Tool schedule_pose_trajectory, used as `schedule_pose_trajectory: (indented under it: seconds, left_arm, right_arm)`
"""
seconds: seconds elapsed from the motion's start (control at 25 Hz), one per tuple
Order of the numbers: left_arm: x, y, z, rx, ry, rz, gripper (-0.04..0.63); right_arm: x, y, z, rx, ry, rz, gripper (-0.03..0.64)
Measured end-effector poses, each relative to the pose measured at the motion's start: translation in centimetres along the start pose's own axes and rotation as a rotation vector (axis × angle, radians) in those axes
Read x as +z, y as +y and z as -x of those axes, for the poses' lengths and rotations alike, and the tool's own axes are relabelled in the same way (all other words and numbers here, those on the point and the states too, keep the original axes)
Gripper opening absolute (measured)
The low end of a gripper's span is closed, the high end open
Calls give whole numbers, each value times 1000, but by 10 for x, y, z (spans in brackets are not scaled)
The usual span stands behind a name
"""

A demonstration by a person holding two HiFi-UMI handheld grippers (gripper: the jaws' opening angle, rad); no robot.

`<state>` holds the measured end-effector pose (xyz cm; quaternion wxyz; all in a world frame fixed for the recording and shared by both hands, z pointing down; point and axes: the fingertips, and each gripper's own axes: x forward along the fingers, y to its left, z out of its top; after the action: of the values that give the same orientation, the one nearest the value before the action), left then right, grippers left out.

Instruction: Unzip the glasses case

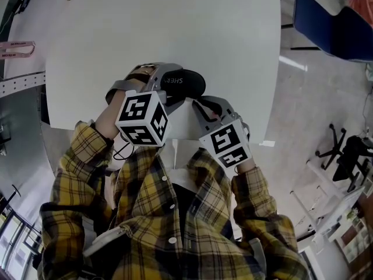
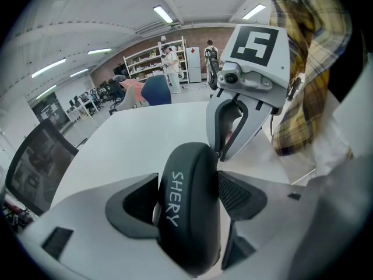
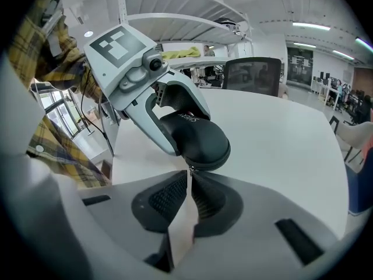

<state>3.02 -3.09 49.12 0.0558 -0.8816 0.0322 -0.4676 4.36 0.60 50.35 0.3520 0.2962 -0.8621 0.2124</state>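
The case (image 1: 182,81) looks shut all the way round, with no gap along its edge in the right gripper view. So the zip is not open yet. The getting-ready part looks done: the case is held and the zip pull (image 3: 189,169) is caught. What is left, I think, is to drag the pull round the edge.

The left gripper (image 1: 156,80) holds the case. Its 2 jaws squeeze the case from both sides, and the case stands on its thin edge between them. The case is lifted a little above the white surface (image 1: 175,22), near the person's body.

The right gripper (image 3: 190,177) has its jaws pressed almost together. The tiny metal pull sits right at their tips, and they seem to pinch it. The pull is at the rounded end of the case, the end that points at the right gripper.
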Motion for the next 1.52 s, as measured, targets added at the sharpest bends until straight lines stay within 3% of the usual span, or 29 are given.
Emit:
schedule_pose_trajectory:
  seconds: [0.24,0.56,0.88,1.52]
  left_arm:
    - [-2,-3,2,4,-1,-1,304]
    - [-1,-4,2,9,-2,-3,305]
    - [-1,2,-2,7,-12,-13,305]
    - [-1,-1,-1,46,-37,-78,305]
  right_arm:
    - [-1,0,-7,-55,55,-80,21]
    - [0,-2,0,-174,-21,-124,0]
    - [2,-5,3,-159,-84,-90,-2]
    - [-3,-15,4,-178,-16,-74,-2]
